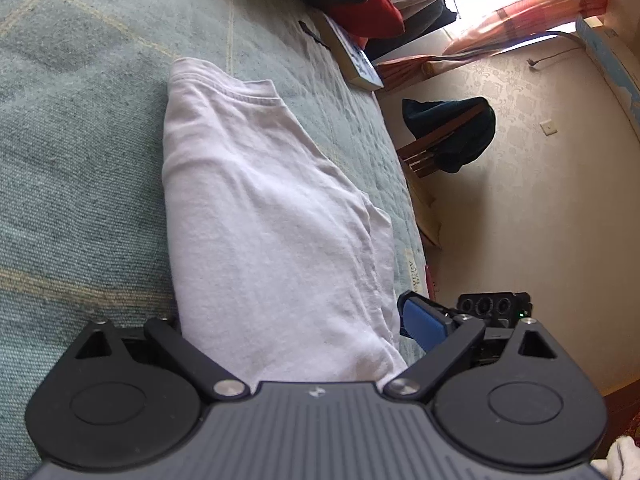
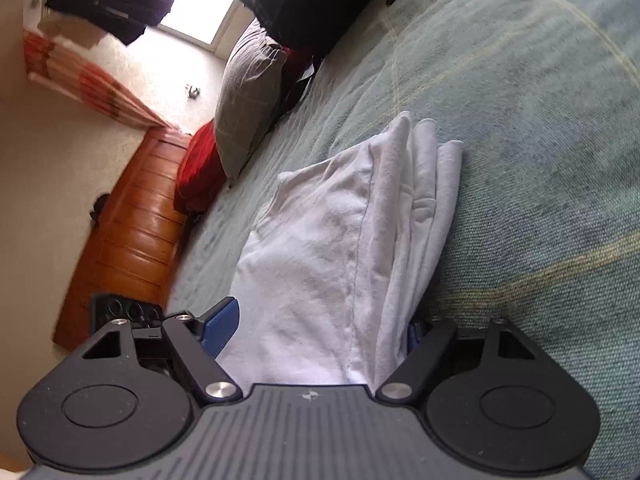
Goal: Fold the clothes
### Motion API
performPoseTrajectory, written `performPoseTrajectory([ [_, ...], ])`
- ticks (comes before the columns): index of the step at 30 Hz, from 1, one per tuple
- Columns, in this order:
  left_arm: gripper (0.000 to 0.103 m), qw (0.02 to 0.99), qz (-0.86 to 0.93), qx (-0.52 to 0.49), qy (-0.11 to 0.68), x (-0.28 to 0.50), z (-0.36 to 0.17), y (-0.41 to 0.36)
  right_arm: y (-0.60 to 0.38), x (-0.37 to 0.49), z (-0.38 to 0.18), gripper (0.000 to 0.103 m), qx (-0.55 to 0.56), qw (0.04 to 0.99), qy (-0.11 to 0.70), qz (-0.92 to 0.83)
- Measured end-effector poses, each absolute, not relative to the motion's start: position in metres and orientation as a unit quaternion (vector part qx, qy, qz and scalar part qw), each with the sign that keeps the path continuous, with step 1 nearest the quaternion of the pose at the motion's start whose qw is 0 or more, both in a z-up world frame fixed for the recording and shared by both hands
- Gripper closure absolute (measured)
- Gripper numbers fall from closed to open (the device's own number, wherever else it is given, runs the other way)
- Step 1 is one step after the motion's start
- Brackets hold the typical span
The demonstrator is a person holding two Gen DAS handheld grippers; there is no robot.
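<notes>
A white garment (image 1: 264, 208) lies folded in a long bundle on the green bedspread (image 1: 80, 160). My left gripper (image 1: 288, 312) stands wide open around its near end. Its right blue pad (image 1: 424, 328) sits beside the cloth edge, and the left finger is hidden by the fabric. In the right wrist view the same garment (image 2: 332, 240) shows stacked folds along its right side. My right gripper (image 2: 322, 316) straddles this end, its jaws narrower than the left's. The left blue pad (image 2: 222, 324) sits at the cloth edge. The right pad (image 2: 414, 336) is half buried by the folds.
Pillows (image 2: 248, 96), a red cushion (image 2: 200, 172) and dark bedding (image 2: 312, 4) sit at the head of the bed beside a wooden headboard (image 2: 132, 232). A book (image 1: 356, 64) lies near the bed's edge. A chair draped with dark clothing (image 1: 452, 136) stands on the floor.
</notes>
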State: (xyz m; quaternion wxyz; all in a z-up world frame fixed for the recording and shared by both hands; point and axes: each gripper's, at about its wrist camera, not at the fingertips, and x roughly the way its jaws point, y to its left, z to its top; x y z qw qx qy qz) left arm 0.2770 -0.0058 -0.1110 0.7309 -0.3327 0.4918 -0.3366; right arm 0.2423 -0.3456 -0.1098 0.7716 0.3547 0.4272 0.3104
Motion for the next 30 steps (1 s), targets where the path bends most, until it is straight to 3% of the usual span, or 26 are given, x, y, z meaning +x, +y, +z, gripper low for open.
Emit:
performPoseTrajectory([
  [5, 0.008, 0.719, -0.342, -0.359, 0.487, 0.278, -0.113, 0.0, -0.349, 0.244, -0.113, 0.021, 0.37, 0.764, 0.428, 0.311],
  [10, 0.006, 0.71, -0.342, -0.373, 0.489, 0.283, -0.114, -0.008, -0.337, 0.245, -0.107, 0.007, 0.357, 0.766, 0.43, 0.317],
  [30, 0.007, 0.729, -0.363, -0.365, 0.451, 0.272, -0.058, 0.016, -0.283, 0.241, -0.049, 0.008, 0.284, 0.779, 0.425, 0.362],
])
